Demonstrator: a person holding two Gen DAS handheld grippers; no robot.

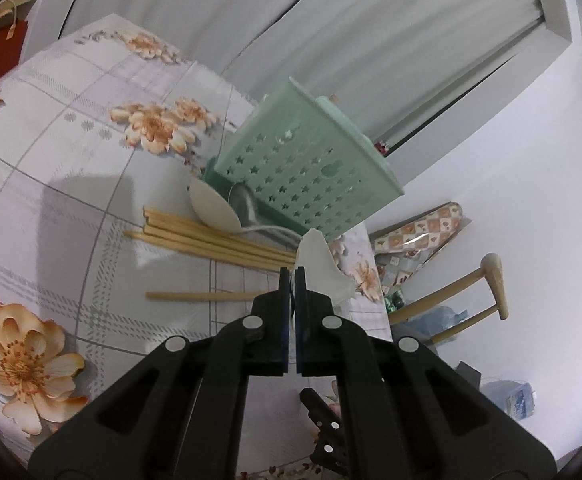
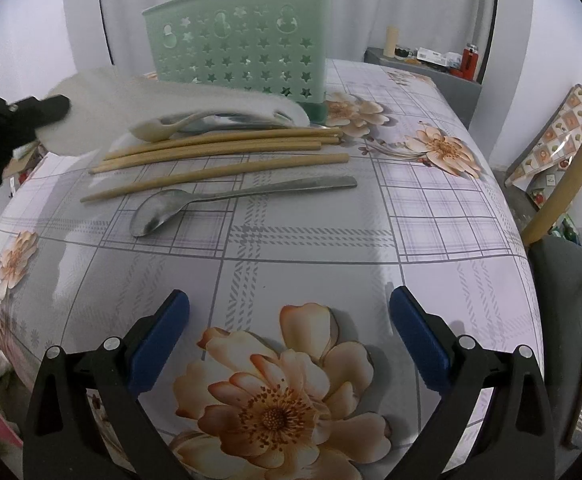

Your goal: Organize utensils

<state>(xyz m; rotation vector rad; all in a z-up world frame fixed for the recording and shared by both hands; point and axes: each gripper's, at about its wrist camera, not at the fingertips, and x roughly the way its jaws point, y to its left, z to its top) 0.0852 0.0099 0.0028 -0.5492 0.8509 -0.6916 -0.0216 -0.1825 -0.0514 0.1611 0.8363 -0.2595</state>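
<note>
Step in hand, judged: a white spoon (image 2: 171, 98), blurred, gripped by the clenched left tool (image 1: 292, 274), held above the pile. Right tool (image 2: 289, 334) released, low over the near table (image 2: 451, 280). Chopsticks (image 2: 219, 146) and metal spoon (image 2: 227, 200) lie mid-table; green holder (image 2: 243, 40) stands far. Next: raise the spoon over the holder's rim. Near side open; table edge close on the left.
</note>
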